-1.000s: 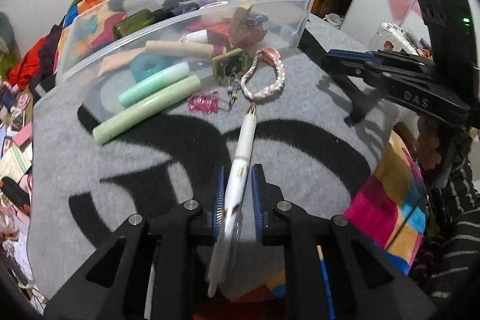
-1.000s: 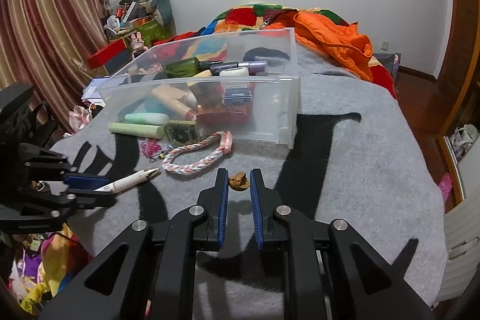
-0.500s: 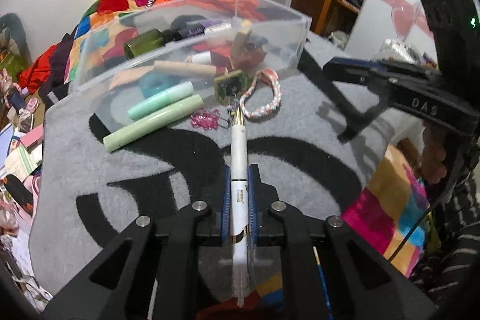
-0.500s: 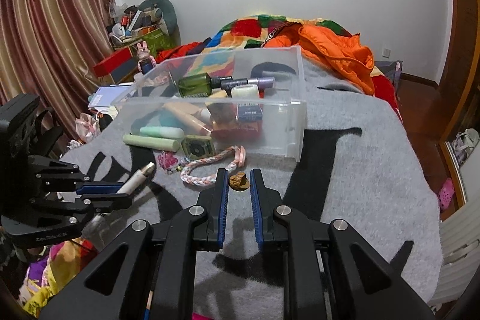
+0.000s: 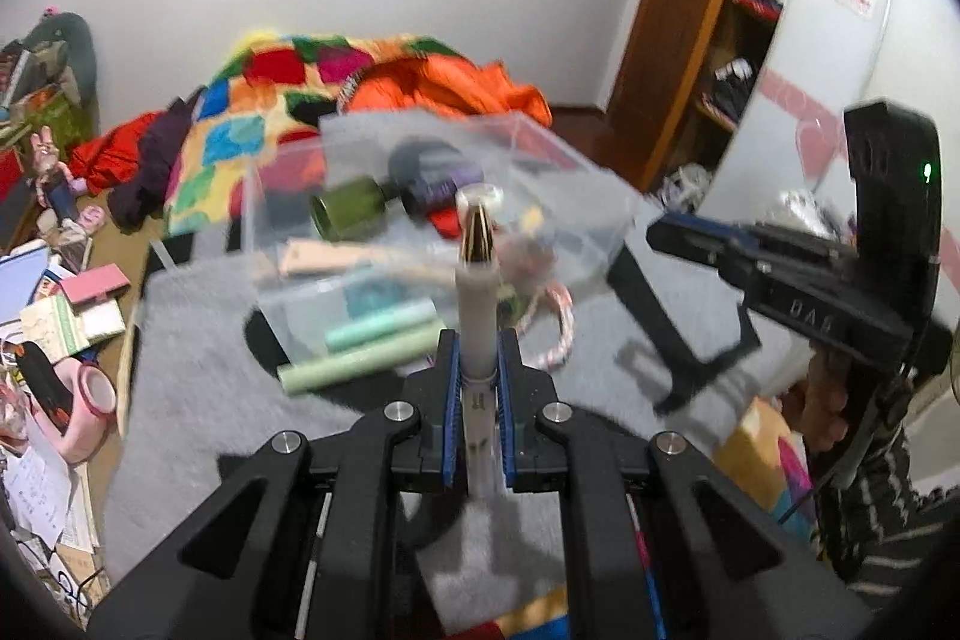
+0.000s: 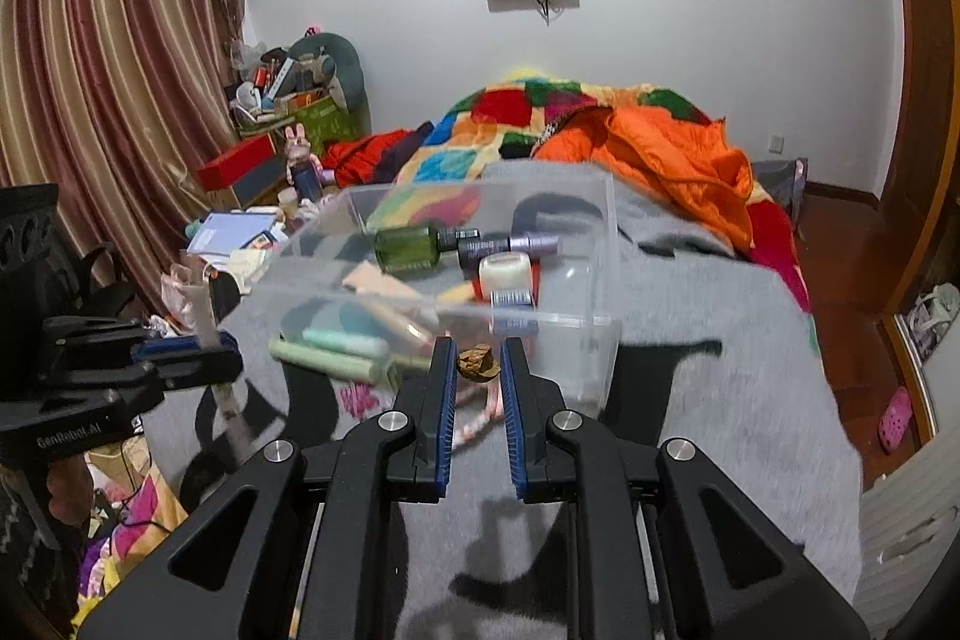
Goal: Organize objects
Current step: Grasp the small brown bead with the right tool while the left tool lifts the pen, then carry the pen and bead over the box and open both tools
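Left wrist view: the left hand-held gripper is clamping a white pen, long axis running straight ahead, gold tip aiming at the clear bin lying directly beyond (over the grey blanket).

Right wrist view: the right hand-held gripper is pinching a small brown nut-like piece, with the bin just ahead and slightly below; both look about equally near.

Even indoor light from above casts dark gripper shadows on the grey blanket. Motion blur smears the clear box in both views. Fisheye bending and black vignetting mark the edges.
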Demonstrator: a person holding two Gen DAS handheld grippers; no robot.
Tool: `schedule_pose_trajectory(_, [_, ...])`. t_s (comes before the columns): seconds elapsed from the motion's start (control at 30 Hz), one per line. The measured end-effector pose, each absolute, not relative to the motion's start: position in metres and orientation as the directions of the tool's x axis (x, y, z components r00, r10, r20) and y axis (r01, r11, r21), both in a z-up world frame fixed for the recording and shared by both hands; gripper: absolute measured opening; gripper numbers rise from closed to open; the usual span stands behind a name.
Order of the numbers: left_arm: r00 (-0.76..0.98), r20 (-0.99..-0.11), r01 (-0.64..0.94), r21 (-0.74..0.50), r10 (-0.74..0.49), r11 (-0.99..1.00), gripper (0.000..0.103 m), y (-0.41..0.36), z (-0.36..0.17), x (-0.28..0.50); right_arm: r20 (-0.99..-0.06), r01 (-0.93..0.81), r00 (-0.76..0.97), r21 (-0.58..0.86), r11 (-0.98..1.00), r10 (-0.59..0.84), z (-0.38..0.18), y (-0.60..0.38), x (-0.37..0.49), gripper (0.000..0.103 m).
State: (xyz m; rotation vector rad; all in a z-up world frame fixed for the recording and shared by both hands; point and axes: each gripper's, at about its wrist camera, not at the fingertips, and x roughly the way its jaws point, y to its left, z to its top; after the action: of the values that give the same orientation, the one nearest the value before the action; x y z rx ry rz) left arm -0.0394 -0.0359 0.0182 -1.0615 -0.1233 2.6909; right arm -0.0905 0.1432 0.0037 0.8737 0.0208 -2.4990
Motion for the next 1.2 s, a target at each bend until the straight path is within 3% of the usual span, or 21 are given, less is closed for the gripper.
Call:
schedule_pose_trajectory(0.43, [-0.813, -0.541, -0.141, -0.179, 0.217, -0.974, 0.01, -0.05, 0.065, -0.062, -0.542, 0.435, -0.723, 0.126, -0.892, -0.429, 0.027, 0.148, -0.117, 0.013])
schedule_pose_trajectory(0.63, [-0.822, -0.543, -0.081, -0.187, 0.172, -0.979, 0.01, -0.055, 0.058, -0.085, -0.557, 0.433, -0.715, 0.122, -0.893, -0.423, 0.021, 0.14, -0.136, 0.013])
schedule_pose_trajectory(1.2, [-0.8, -0.541, -0.097, -0.311, 0.26, -0.946, 0.01, -0.061, 0.043, -0.142, -0.638, 0.418, -0.665, 0.114, -0.901, -0.389, -0.014, 0.126, -0.174, 0.013])
